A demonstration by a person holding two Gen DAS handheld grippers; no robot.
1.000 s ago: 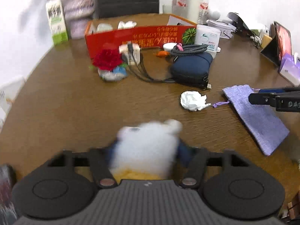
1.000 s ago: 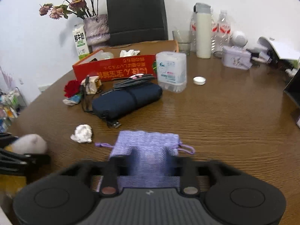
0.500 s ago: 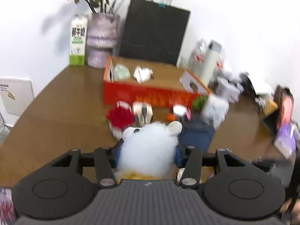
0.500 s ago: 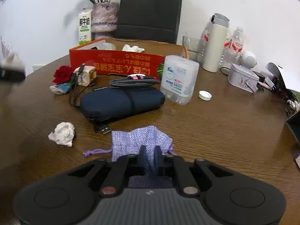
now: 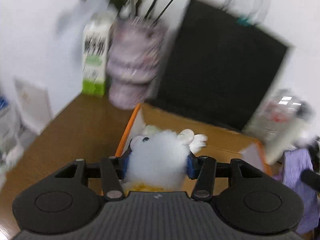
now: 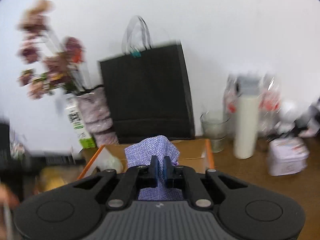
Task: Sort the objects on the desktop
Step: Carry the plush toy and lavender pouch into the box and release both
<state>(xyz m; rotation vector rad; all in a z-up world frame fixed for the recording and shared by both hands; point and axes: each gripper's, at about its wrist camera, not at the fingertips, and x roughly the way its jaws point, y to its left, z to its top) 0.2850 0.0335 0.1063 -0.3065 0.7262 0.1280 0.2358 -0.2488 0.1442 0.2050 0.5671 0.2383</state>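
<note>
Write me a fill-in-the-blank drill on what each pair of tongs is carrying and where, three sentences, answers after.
1. The left tongs grip a fluffy ____ plush toy.
2. The right tongs are shut on a drawstring pouch whose colour is ____.
3. Both items are held over a cardboard box with an ____ rim, standing in front of the black paper bag.

Missing words: white; purple; orange
</note>
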